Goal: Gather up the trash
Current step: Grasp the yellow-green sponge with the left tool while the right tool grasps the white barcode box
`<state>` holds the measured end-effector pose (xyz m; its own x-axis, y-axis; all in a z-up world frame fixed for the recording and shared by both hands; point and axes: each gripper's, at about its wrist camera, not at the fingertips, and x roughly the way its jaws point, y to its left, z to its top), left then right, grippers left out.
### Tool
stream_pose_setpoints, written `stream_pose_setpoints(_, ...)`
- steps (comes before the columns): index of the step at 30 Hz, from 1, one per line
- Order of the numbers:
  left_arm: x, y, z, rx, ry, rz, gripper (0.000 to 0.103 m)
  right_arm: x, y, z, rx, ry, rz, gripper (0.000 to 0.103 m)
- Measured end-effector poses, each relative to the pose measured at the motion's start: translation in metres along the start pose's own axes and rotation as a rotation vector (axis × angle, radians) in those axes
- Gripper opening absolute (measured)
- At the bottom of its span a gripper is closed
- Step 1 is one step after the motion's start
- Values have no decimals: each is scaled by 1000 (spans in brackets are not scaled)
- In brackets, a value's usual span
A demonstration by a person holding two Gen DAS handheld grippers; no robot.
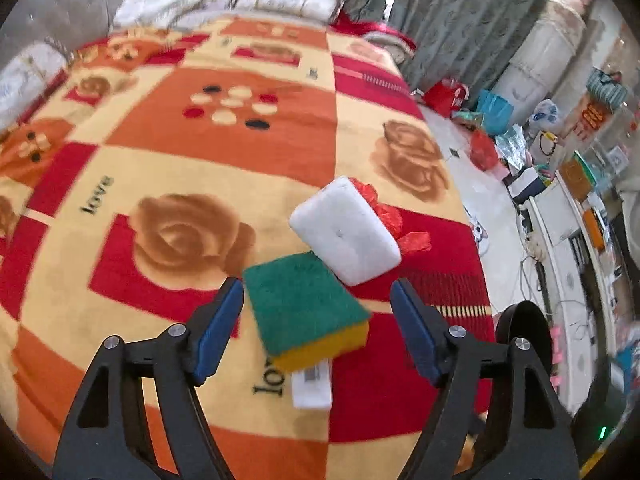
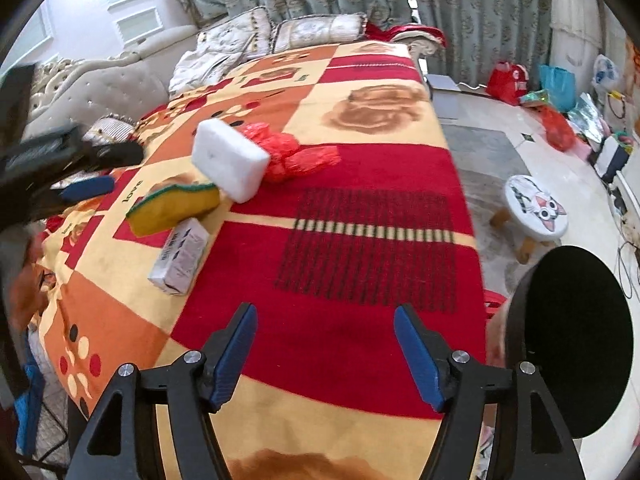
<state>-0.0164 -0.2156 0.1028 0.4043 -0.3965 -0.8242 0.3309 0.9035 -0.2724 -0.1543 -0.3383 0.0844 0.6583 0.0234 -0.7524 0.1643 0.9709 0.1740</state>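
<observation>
The left gripper is hovering with its jaws spread wide and nothing between them, directly over the green-and-yellow scouring sponge lying on the patterned blanket. The sponge's long axis is running roughly along the gripper's forward line, tilted slightly, so the blue pads are flanking its narrower sides. A white foam block is leaning on the sponge's far end, with crumpled red plastic behind it and a small white packet peeking from beneath the near end. The right gripper is also standing spread and empty, well apart from the pile, beside the black bin. The left is clearly nearer.
</observation>
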Motion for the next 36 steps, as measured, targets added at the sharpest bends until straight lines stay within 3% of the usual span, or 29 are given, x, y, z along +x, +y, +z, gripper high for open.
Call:
stream_pose_setpoints(5,44,9,-2,-22,145,13,75,9,9,3,-20,14,14,69)
stream_pose_setpoints(8,56,18,-11,-18,177,41,75,17,13,6,-30,27,21,70)
stream_pose_setpoints(11,53,32,-16,-62,178,-4,74,24,16,8,-35,40,27,70)
stream_pose_setpoints(12,47,38,-15,-81,160,-17,64,26,19,9,-39,44,30,70)
stream_pose_setpoints(13,40,44,-14,-90,144,-22,46,28,21,10,-41,46,35,70)
stream_pose_setpoints(15,26,52,-11,-94,124,-45,35,31,27,13,-47,51,49,70)
stream_pose_setpoints(16,18,56,-11,-85,110,-50,24,32,32,14,-51,53,58,70)
stream_pose_setpoints(19,1,63,-15,-42,87,-23,21,36,50,20,-61,54,103,70)
stream_pose_setpoints(24,-15,81,-30,-18,90,-8,20,54,93,33,-121,46,150,70)
stream_pose_setpoints(32,-25,122,-41,-32,68,61,24,89,114,43,-176,91,79,70)
stream_pose_setpoints(35,-23,129,-43,-42,82,43,33,86,96,44,-113,98,87,70)
stream_pose_setpoints(36,-20,129,-44,-50,91,23,42,84,92,44,-90,101,106,70)
